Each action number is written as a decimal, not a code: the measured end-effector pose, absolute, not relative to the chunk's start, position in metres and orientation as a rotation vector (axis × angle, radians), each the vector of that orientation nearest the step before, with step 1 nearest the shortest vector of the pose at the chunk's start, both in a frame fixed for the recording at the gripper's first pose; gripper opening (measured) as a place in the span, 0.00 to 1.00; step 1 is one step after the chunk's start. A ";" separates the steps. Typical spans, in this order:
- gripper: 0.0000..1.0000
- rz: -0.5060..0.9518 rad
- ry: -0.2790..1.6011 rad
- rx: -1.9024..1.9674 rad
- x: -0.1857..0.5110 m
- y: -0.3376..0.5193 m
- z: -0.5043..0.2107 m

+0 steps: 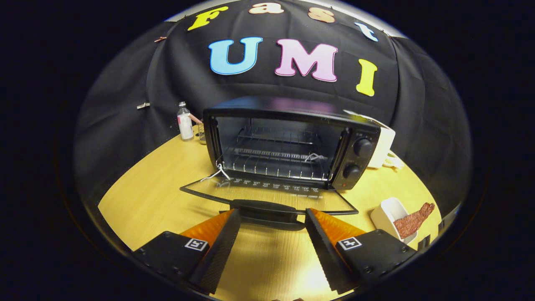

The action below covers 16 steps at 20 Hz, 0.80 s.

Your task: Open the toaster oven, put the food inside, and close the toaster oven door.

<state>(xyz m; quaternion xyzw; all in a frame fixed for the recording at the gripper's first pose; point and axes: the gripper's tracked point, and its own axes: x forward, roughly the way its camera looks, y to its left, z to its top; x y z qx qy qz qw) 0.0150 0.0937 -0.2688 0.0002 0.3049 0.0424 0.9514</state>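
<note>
Black and boxy, the toaster oven stands on the yellow wooden table with its door dropped fully open, lying flat and pointing toward the camera. Inside, the wire rack sits bare across the lit cavity, and two round knobs line the panel on the oven's right side. The door's dark handle lies just ahead of the gripper, level with the fingertips and centred on the gap between them. The two fingers, orange on the outside with dark ribbed pads, are spread wide and hold nothing; neither pad touches the handle. Off to the right of the right finger, near the table's edge, a small white dish holds the food, a reddish-brown strip leaning out over the dish's rim. Behind the oven on its left stands a small clear bottle, and a white object shows behind the oven's right corner, too hidden to tell what it is.
</note>
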 end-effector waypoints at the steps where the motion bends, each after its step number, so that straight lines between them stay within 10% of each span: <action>1: 0.97 0.090 0.657 0.009 0.009 0.093 -0.281; 16: 0.98 0.005 0.439 0.048 0.001 -0.015 -0.164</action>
